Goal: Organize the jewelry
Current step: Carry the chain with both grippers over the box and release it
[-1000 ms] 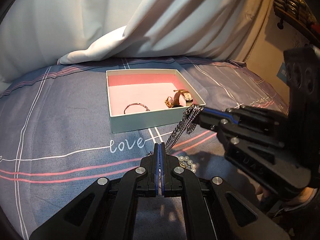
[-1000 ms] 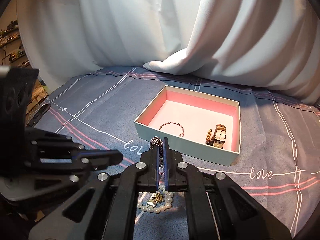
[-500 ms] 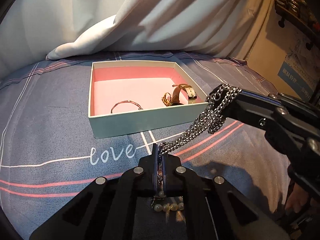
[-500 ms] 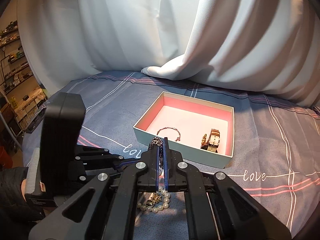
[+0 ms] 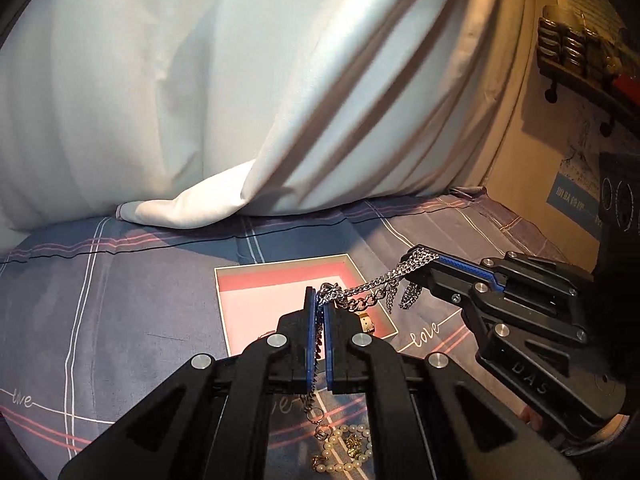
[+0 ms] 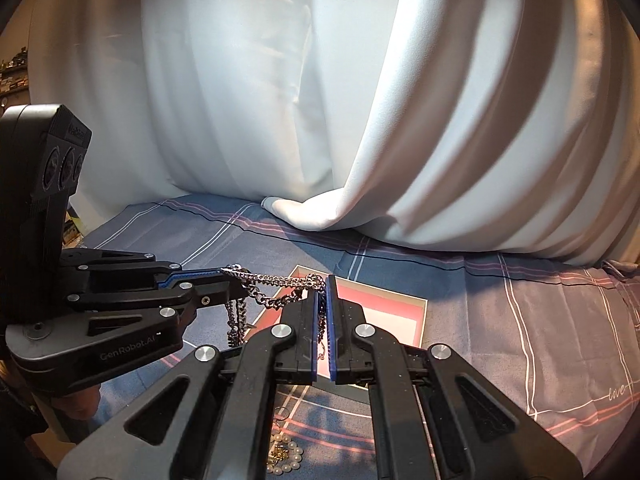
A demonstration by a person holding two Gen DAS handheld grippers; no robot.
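Note:
A silver chain [image 5: 372, 285] hangs stretched in the air between both grippers, with loose loops dangling. My left gripper [image 5: 317, 295] is shut on one end of it. My right gripper [image 5: 417, 261] is shut on the other end, higher and to the right. In the right wrist view the chain [image 6: 272, 280] runs from my right gripper [image 6: 325, 286] to the left gripper [image 6: 224, 277]. Below lies the pale box [image 5: 276, 267] with a pink lining; a gold watch [image 5: 366, 322] shows inside it. A pearl bracelet [image 5: 344, 454] lies on the sheet in front of the box.
The grey-blue striped sheet [image 5: 120, 300] carries all of this. White curtains [image 6: 280, 100] drape down onto it behind the box [image 6: 424, 322]. A wall shelf [image 5: 580, 56] hangs at the far right. The pearl bracelet [image 6: 286, 458] lies under my right gripper.
Both grippers have risen with the chain, which now hangs taut between them above the box. The box and pearls have slid lower in both views.

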